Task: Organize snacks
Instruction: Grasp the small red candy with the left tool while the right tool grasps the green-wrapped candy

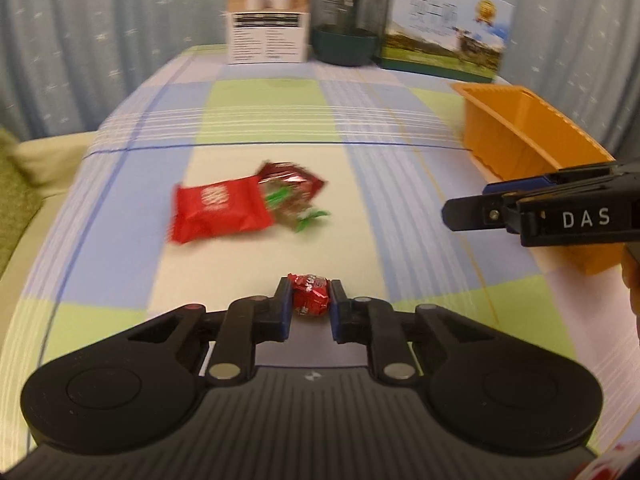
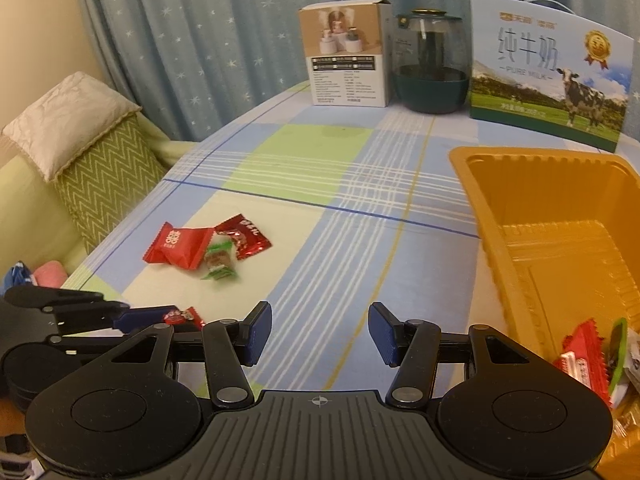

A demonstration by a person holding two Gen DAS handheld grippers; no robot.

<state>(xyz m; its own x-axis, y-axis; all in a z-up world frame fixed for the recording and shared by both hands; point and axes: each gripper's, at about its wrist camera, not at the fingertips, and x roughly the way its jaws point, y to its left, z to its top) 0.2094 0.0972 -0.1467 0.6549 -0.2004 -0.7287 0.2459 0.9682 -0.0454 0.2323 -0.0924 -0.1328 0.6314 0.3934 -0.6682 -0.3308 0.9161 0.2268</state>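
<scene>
One small red foil-wrapped candy [image 1: 310, 294] sits pinched in our left claw [image 1: 310, 300], ready for the orange plastic tray [image 1: 520, 152] at its right; our right claw [image 2: 320, 330] waits spread.

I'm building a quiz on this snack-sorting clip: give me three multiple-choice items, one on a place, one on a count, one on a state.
1. Where is the orange tray?
A. left of the loose snacks
B. right of the loose snacks
C. on the pillow

2. How many wrapped snacks lie together in the loose pile on the tablecloth?
A. three
B. one
C. six

3. What is the left hand-held gripper doing?
A. open over bare cloth
B. shut on a small red candy
C. inside the tray

Key: 1 B, the tray sits at the right edge in both views. 2 A, two red packets and one green-ended candy. 3 B, both pads press the candy's sides.
</scene>
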